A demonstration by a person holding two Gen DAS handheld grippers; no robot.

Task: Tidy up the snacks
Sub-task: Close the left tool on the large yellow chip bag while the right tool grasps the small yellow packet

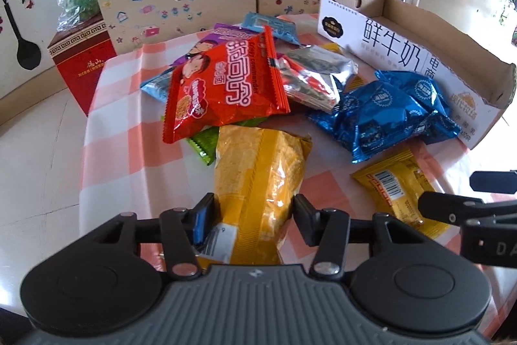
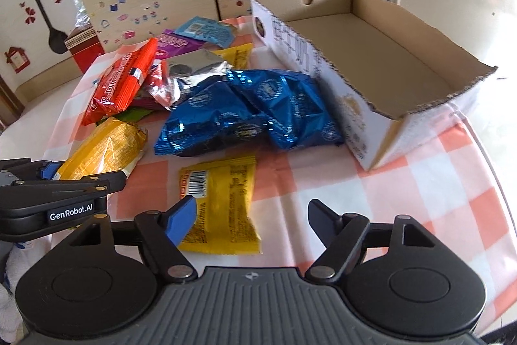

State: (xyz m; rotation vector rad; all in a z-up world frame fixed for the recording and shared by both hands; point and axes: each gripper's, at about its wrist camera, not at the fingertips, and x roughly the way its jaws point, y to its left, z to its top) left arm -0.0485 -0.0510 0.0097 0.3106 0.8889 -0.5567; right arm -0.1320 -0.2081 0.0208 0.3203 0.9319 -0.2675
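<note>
Yellow bag's (image 1: 258, 180) near end hidden beneath left tongs (image 1: 253, 212).

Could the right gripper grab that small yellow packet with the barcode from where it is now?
Probably yes. The right gripper has its jaws apart with the small yellow packet lying flat between them on the checked cloth. Nothing covers it; the blue packets lie farther back.
</note>
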